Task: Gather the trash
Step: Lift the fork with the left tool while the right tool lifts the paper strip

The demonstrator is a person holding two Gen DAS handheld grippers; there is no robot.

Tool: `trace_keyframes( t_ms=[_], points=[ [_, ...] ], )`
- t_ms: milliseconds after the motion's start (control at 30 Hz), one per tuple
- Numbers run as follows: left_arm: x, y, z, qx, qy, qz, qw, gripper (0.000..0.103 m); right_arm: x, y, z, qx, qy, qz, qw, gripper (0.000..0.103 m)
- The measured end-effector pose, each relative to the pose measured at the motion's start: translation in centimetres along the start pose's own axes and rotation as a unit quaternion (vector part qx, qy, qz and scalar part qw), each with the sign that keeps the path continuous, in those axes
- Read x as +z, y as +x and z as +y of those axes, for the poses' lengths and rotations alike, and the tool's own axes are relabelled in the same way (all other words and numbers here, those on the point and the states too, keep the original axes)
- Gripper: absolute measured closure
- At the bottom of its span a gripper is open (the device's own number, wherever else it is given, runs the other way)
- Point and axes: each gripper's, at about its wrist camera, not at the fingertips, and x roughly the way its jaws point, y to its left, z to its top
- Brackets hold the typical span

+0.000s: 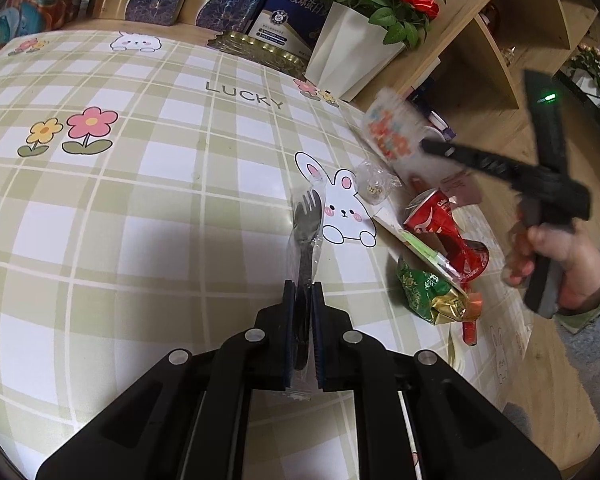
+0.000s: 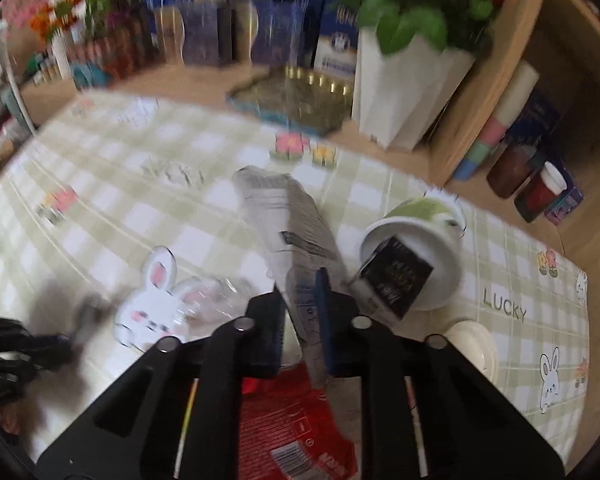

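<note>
Task midway: crushed red can (image 1: 446,236), green-gold wrapper (image 1: 432,294), clear bag (image 1: 374,182) heaped at worktop (image 1: 140,200) edge, not yet binned.

Left gripper (image 1: 302,304) fingers nearly closed, clamping wrapped black fork (image 1: 306,224) above worktop.

Right gripper (image 2: 302,312) fingers narrowly apart, pinching printed packet (image 2: 288,216), lifted, blurred.

left claw (image 1: 303,300) clamped on wrapped fork (image 1: 307,232), right claw (image 2: 302,292) pinching printed wrapper (image 2: 288,224)
</note>
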Motion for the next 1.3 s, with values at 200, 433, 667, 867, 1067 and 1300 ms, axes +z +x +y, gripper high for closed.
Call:
trace_keyframes(
  t_ms=[200,433,667,867,1067,1300],
  points=[
    [0.0,0.0,0.2,-0.005,-0.004,-0.003,1.0000,0.093,-0.2,-4.8,-2.6,0.038,0.091,-0.076,0.992,0.089],
    [-0.3,-0.3,-0.3,0.011,0.010,-0.008,0.9999,0.097,-3.2,-9.4,-5.0,0.109,0.210,-0.125,0.964,0.089],
    [-0.3,-0.8,-0.9,0.037,0.033,-0.009,0.9987,0.099,-7.3,-13.2,-5.0,0.125,0.244,-0.127,0.953,0.089],
    [-0.6,-4.2,-2.1,0.017,0.016,-0.042,0.9988,0.099,-10.5,-17.0,-4.4,0.111,0.227,-0.135,0.958,0.089],
    [-2.0,-8.5,-6.2,0.012,0.068,-0.064,0.9956,0.099,-13.0,-20.0,-3.2,0.115,0.217,-0.141,0.959,0.089],
    [-5.6,-14.4,-9.5,-0.005,0.075,-0.094,0.9927,0.100,-15.2,-22.5,-1.1,0.146,0.216,-0.142,0.955,0.089]
  ],
)
